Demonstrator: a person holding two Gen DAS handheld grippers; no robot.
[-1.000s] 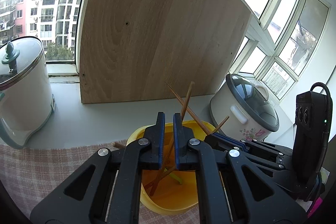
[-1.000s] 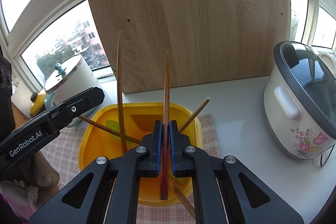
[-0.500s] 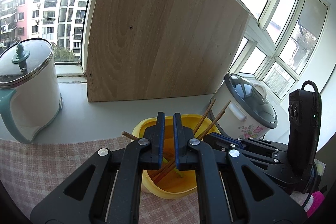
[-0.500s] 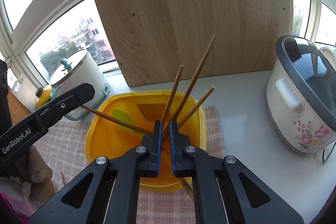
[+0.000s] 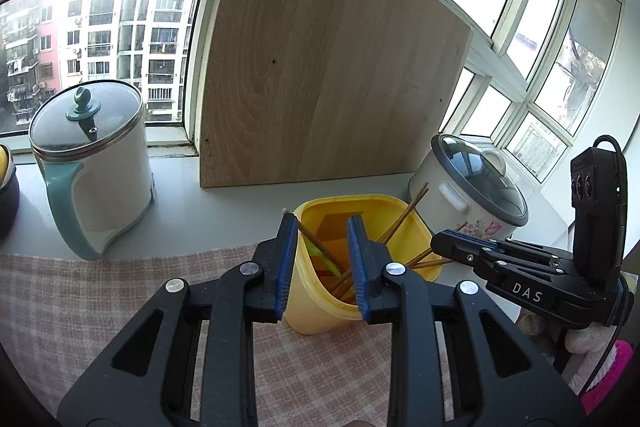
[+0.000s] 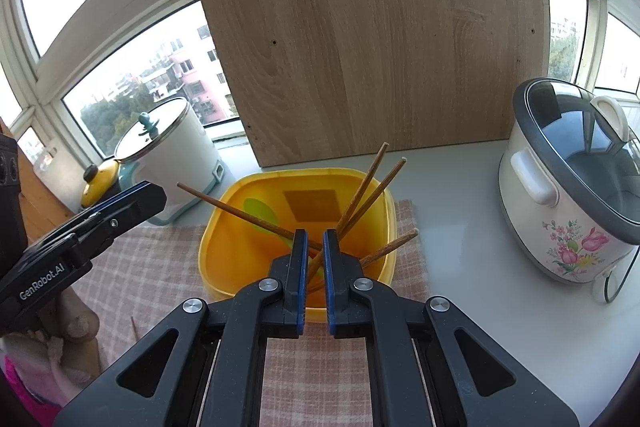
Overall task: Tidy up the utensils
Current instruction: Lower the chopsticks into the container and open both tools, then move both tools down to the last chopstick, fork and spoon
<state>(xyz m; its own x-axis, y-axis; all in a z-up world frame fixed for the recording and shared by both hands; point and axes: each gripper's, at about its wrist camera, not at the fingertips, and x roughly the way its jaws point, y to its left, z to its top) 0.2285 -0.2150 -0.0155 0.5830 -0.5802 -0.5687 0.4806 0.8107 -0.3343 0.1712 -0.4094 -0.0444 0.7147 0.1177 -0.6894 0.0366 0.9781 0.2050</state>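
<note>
A yellow plastic tub (image 6: 224,259) (image 5: 316,315) stands on a pink checked cloth (image 6: 152,275). Several brown wooden chopsticks (image 6: 370,187) (image 5: 404,215) lean inside it, with a green spoon (image 6: 260,213) on its floor. My left gripper (image 5: 322,243) is open and empty, its jaws straddling the tub's near-left corner. My right gripper (image 6: 315,243) is slightly open and empty, just above the tub's near rim; a chopstick shows in the gap behind it. Each gripper also shows in the other's view (image 6: 120,207) (image 5: 460,247).
A wooden board (image 6: 376,35) leans against the window behind the tub. A white and teal kettle (image 5: 92,163) stands at the left. A white flowered rice cooker (image 6: 572,203) stands at the right on the grey counter (image 6: 460,187). A small yellow pot (image 6: 98,181) sits far left.
Both grippers have opened and pulled back from the tub. The chopsticks held upright a second ago now lean loose in the tub.
</note>
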